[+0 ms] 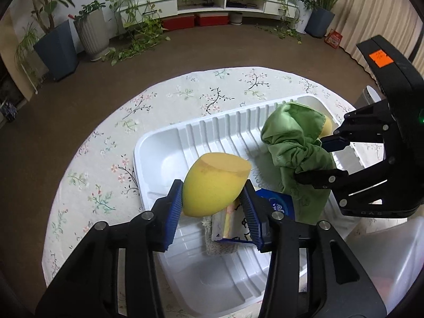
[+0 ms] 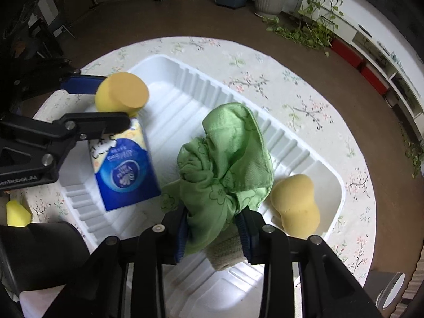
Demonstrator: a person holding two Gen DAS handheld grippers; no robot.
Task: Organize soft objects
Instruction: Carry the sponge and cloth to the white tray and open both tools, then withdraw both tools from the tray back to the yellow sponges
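My left gripper [image 1: 213, 185] is shut on a yellow egg-shaped sponge [image 1: 212, 182] and holds it over the white ribbed tray [image 1: 159, 145]; the sponge also shows in the right wrist view [image 2: 122, 94]. My right gripper [image 2: 213, 216] is shut on a crumpled green cloth [image 2: 228, 159] above the tray [image 2: 169, 63]; the cloth shows in the left wrist view [image 1: 294, 137]. A blue tissue pack [image 2: 124, 169] lies in the tray below the sponge. A second yellow sponge [image 2: 296, 201] lies in the tray's right end.
The tray sits on a round table with a floral cloth [image 1: 111, 137]. A beige knitted pad [image 2: 228, 251] lies in the tray under the green cloth. A small yellow piece [image 2: 17, 213] lies on the table at the left. Potted plants [image 1: 55, 39] stand on the floor.
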